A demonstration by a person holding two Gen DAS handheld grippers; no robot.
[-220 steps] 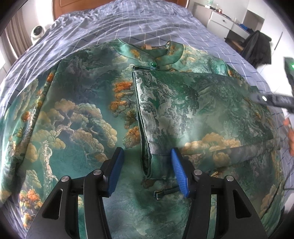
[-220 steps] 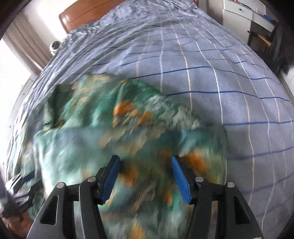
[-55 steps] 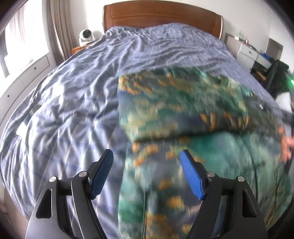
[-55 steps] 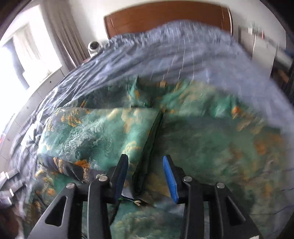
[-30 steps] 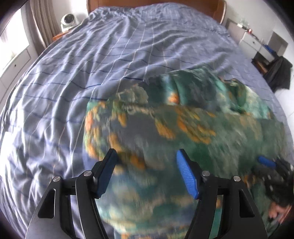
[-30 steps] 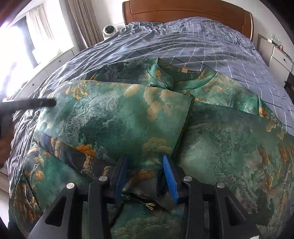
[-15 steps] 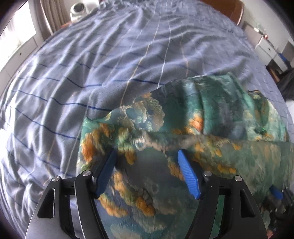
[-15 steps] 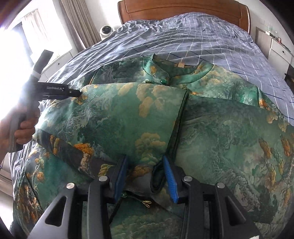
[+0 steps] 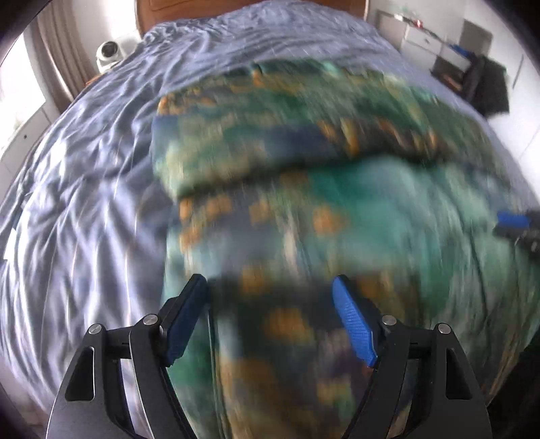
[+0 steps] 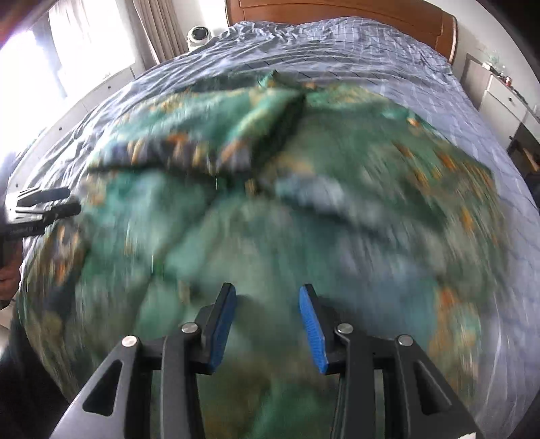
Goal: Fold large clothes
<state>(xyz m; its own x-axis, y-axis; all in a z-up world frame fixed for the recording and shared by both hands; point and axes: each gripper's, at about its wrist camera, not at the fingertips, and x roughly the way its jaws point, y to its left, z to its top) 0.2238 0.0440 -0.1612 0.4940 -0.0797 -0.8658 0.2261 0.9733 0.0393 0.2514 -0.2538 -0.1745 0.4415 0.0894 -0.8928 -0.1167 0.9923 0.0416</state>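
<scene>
A large green robe with orange tree print [image 9: 303,189] lies spread on the bed, both sleeves folded across its chest; it also shows in the right wrist view [image 10: 303,209]. Both views are motion-blurred. My left gripper [image 9: 270,317] is open and empty above the robe's lower left part. My right gripper [image 10: 266,320] is open and empty above the robe's lower middle. The right gripper's blue pad shows at the right edge of the left wrist view [image 9: 513,219]. The left gripper shows at the left edge of the right wrist view [image 10: 40,206].
The bed has a blue checked sheet [image 9: 84,169] and a wooden headboard [image 10: 337,10]. A white camera [image 9: 108,54] stands at the far left by the curtain. A white desk and a dark garment on a chair [image 9: 489,87] stand at the right.
My left gripper has let the left sleeve lie folded and pulled back toward the robe's lower part. My right gripper has let go of the sleeve cuff, opened wider and pulled back too.
</scene>
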